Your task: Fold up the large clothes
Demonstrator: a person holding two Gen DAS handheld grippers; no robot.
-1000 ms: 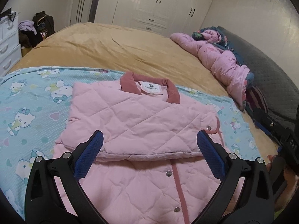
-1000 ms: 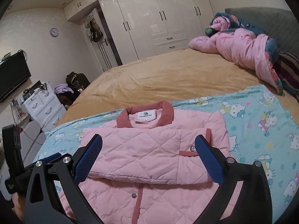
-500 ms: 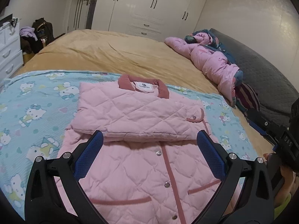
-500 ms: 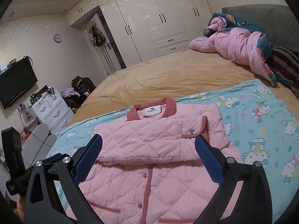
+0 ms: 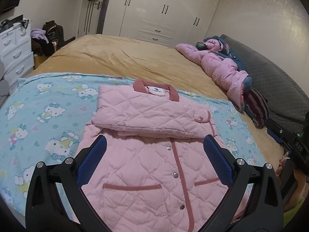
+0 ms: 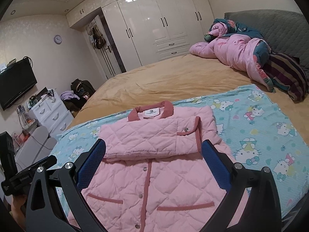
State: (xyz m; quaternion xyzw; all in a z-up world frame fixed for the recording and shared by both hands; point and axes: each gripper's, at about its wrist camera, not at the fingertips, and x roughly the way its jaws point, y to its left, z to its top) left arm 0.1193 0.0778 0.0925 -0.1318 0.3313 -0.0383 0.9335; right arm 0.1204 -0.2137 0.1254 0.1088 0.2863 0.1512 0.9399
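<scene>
right now the pink quilted jacket (image 5: 154, 166) lies front-up on a blue cartoon-cat blanket (image 5: 48, 116) spread over the tan-covered bed (image 5: 135, 61). its sleeves are folded across the chest, just below the darker pink collar (image 6: 150, 112). the left gripper (image 5: 154, 154) hangs above the lower half of the jacket, jaws spread wide and holding nothing. the right gripper (image 6: 153, 155) hangs over the same part, jaws likewise spread and empty. a crumpled pink quilt (image 6: 237, 52) lies by the grey headboard.
</scene>
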